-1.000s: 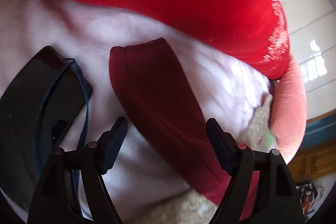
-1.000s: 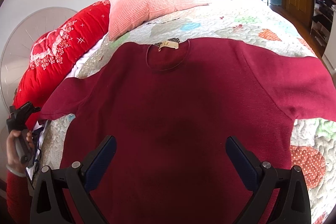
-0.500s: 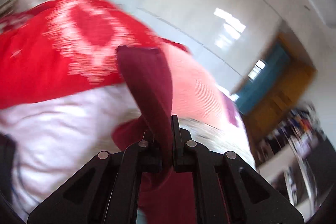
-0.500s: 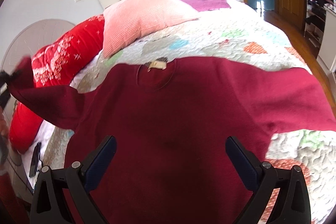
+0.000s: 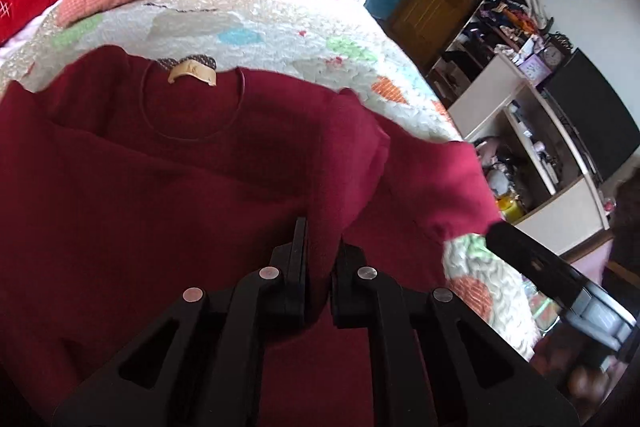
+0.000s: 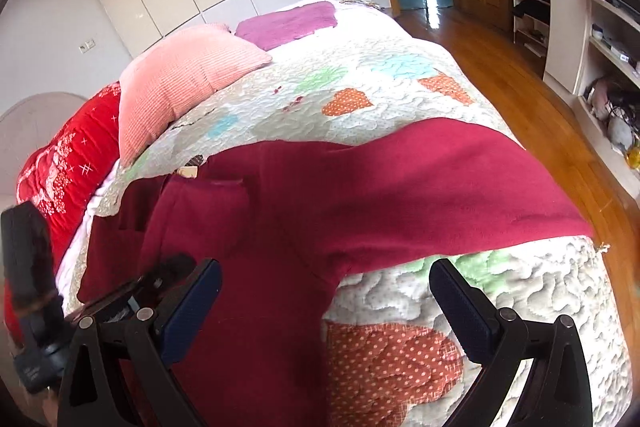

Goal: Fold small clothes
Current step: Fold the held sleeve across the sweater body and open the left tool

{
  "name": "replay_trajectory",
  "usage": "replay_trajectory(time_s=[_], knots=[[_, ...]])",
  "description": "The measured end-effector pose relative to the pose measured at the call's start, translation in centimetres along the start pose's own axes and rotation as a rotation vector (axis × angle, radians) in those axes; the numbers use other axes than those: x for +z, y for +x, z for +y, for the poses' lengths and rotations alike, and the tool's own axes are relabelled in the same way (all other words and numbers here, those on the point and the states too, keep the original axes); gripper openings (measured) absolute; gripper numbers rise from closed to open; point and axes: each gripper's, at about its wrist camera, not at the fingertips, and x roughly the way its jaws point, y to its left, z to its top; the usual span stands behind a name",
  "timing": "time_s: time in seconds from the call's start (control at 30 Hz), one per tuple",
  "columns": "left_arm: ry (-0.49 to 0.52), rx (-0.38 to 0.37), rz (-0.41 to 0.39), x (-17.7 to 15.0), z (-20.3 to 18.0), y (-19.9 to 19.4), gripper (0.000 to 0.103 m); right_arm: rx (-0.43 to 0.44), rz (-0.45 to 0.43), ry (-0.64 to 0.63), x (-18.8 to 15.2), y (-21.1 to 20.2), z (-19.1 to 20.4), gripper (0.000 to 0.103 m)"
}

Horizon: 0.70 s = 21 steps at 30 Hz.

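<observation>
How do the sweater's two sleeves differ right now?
The left sleeve is pinched in the shut left gripper and folded across the sweater's chest; the right sleeve lies spread flat on the quilt, untouched, with the open right gripper near it. Both are the same dark red knit.

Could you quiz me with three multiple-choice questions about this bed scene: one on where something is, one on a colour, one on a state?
1. Where does the sweater lie?
A. on the quilt
B. on the wooden floor
C. on a shelf

2. What colour is the pillow nearest the sweater's collar?
A. blue
B. pink
C. black

3. What is the left gripper doing?
A. standing open over bare quilt
B. shut on the sleeve
C. holding the pillow

Answers: 1 A, the sweater spreads across the patchwork quilt. 2 B, the pillow's ribbed cover is salmon pink. 3 B, dark red cloth is pinched between its closed jaws.
</observation>
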Motion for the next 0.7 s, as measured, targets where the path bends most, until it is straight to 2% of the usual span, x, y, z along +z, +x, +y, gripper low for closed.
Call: replay_trajectory(time_s=[0.03, 0.07, 0.1, 0.13, 0.17, 0.23, 0.27, 0.33, 0.4, 0.47, 0.57, 0.63, 0.67, 0.7], knots=[[0.008, 0.005, -0.014, 0.6, 0.3, -1.4, 0.018, 0.008, -0.004, 0.005, 0.1, 0.0, -0.3, 0.103], [0.021, 0.019, -0.039, 0.7, 0.7, -3.2, 0.031, 0.019, -0.005, 0.012, 0.3, 0.2, -0.4, 0.103], [0.037, 0.045, -0.076, 0.8, 1.4, -5.3, 0.039, 0.033, -0.005, 0.018, 0.5, 0.4, -0.4, 0.103], [0.046, 0.078, -0.112, 0.9, 1.7, -6.7, 0.055, 0.053, -0.003, 0.02, 0.6, 0.7, -0.3, 0.103], [0.054, 0.128, -0.154, 0.9, 2.7, -7.9, 0.065, 0.064, 0.0, 0.019, 0.7, 1.0, -0.1, 0.103], [0.078, 0.26, -0.219, 0.8, 4.7, -9.9, 0.066, 0.08, 0.017, 0.009, 1.1, 1.8, 0.5, 0.103], [0.099, 0.299, -0.239, 0.5, 5.3, -10.7, 0.066, 0.1, 0.026, 0.01, 1.4, 2.1, 0.8, 0.103], [0.115, 0.328, -0.226, 0.1, 6.6, -11.0, 0.066, 0.14, 0.019, 0.041, 1.5, 2.1, 1.0, 0.103], [0.086, 0.352, -0.225, -0.1, 7.7, -11.1, 0.066, 0.148, 0.018, 0.067, 1.3, 2.3, 1.4, 0.103], [0.051, 0.364, -0.235, -0.4, 9.0, -10.8, 0.066, 0.15, 0.069, 0.053, 1.0, 3.4, 2.0, 0.103], [-0.003, 0.431, -0.185, -0.5, 11.4, -9.5, 0.066, 0.131, 0.148, 0.005, 0.1, 5.4, 3.2, 0.103], [-0.038, 0.467, -0.118, -0.8, 13.1, -8.2, 0.066, 0.089, 0.131, -0.04, -0.7, 5.9, 3.7, 0.1], [-0.058, 0.476, -0.086, -1.0, 13.8, -7.5, 0.066, 0.07, 0.113, -0.072, -1.1, 6.1, 3.9, 0.095], [-0.079, 0.478, -0.059, -1.4, 14.5, -6.9, 0.066, 0.037, 0.098, -0.129, -1.5, 6.4, 4.4, 0.085]])
